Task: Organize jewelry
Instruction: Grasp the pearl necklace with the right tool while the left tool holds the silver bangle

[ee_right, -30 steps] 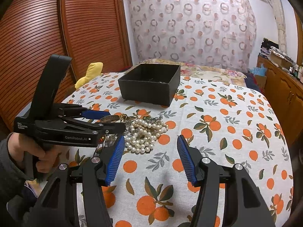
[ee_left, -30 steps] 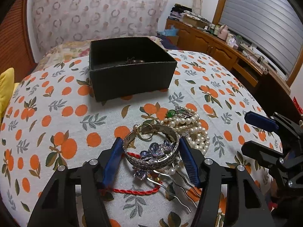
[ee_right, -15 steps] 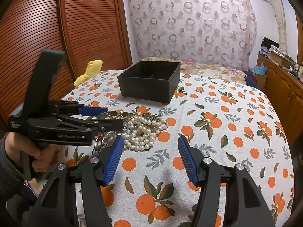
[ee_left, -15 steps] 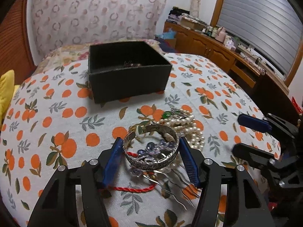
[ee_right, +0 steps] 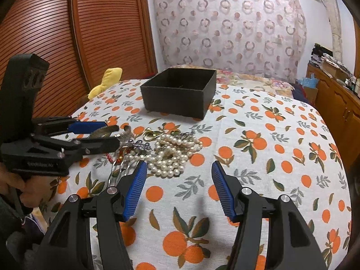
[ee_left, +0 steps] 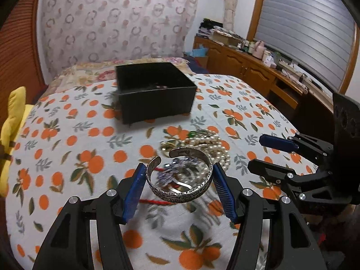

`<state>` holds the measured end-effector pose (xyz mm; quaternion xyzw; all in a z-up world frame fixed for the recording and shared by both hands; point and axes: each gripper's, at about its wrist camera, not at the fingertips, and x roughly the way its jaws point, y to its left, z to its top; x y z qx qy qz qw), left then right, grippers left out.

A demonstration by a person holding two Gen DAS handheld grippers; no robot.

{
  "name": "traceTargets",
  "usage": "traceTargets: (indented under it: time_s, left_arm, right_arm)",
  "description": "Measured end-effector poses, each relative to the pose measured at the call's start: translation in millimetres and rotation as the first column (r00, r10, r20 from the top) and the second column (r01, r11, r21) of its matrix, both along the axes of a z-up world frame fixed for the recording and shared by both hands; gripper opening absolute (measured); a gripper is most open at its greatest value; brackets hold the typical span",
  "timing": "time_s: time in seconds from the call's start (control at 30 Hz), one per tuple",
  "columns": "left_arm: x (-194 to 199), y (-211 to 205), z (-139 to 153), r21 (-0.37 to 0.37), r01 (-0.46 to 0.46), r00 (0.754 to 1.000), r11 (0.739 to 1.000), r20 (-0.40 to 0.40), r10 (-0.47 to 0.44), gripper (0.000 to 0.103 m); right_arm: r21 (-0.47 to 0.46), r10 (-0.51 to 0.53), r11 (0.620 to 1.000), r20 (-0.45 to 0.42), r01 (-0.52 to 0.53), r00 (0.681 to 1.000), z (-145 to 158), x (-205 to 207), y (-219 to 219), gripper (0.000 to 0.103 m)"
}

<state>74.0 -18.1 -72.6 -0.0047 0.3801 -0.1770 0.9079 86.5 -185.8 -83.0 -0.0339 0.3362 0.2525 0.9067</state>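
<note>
My left gripper (ee_left: 178,180) is shut on a silver cuff bracelet (ee_left: 180,193), its blue pads pressing on both sides, and holds it a little above the table. Under it lie a purple-flowered hair comb (ee_left: 177,175), a red cord (ee_left: 153,201) and a pearl necklace (ee_left: 213,144). Farther back stands an open black box (ee_left: 155,94) with something small inside. In the right wrist view my left gripper (ee_right: 112,133) holds the bracelet (ee_right: 103,131) at the left of the pearls (ee_right: 171,155). My right gripper (ee_right: 178,175) is open over bare cloth near them, with nothing between its fingers.
An orange-print cloth (ee_right: 258,139) covers the round table. A yellow plush toy (ee_right: 108,81) sits at its left edge beside wooden slatted doors. Wooden cabinets (ee_left: 258,67) with clutter run along the right. A hand (ee_right: 29,189) holds the left gripper's handle.
My left gripper has lifted the bracelet off the jewelry pile and carried it slightly toward the box. The right gripper has stayed where it was.
</note>
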Motion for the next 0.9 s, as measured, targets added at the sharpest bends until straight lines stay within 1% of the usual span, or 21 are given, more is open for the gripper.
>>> traceTargets:
  time_s: [0.23, 0.4, 0.5, 0.6, 0.67, 0.73, 0.83, 0.9]
  left_arm:
    - [-14.7, 29.8, 6.3, -0.003, -0.062, 0.998, 0.998, 0.028, 0.062, 0.058]
    - [-22.8, 45.0, 10.8, -0.010, -0.092, 0.995, 0.996, 0.044, 0.092, 0.058]
    - [-25.2, 51.5, 11.2, -0.021, -0.100, 0.994, 0.995, 0.047, 0.101, 0.058]
    - [-26.4, 55.4, 10.0, -0.027, -0.106, 0.993, 0.994, 0.045, 0.107, 0.058]
    - [-26.3, 56.0, 9.2, -0.029, -0.106, 0.993, 0.994, 0.045, 0.108, 0.058]
    - [-27.0, 56.3, 7.8, -0.034, -0.105, 0.993, 0.994, 0.043, 0.106, 0.058]
    - [-28.2, 55.8, 6.0, -0.040, -0.104, 0.994, 0.994, 0.041, 0.105, 0.058]
    - [-28.5, 54.5, 5.3, -0.041, -0.101, 0.994, 0.994, 0.040, 0.102, 0.058]
  right_arm:
    - [-0.005, 0.081, 0.997, -0.028, -0.081, 0.996, -2.6, -2.8, 26.0, 0.062]
    - [-0.010, 0.160, 0.987, -0.066, -0.161, 0.985, -7.8, -5.0, 50.3, 0.062]
    - [-0.032, 0.175, 0.984, -0.070, -0.178, 0.982, -10.5, -5.3, 60.4, 0.062]
    - [-0.041, 0.167, 0.985, -0.049, -0.169, 0.985, -5.6, -3.1, 58.9, 0.062]
    - [-0.040, 0.155, 0.987, -0.049, -0.157, 0.987, -3.3, 3.6, 55.6, 0.055]
    - [-0.044, 0.152, 0.987, -0.060, -0.155, 0.987, -3.3, 11.9, 53.1, 0.053]
    - [-0.066, 0.167, 0.983, -0.070, -0.172, 0.983, -5.8, 20.7, 55.6, 0.047]
    - [-0.079, 0.179, 0.980, -0.077, -0.185, 0.981, -7.4, 26.1, 59.0, 0.047]
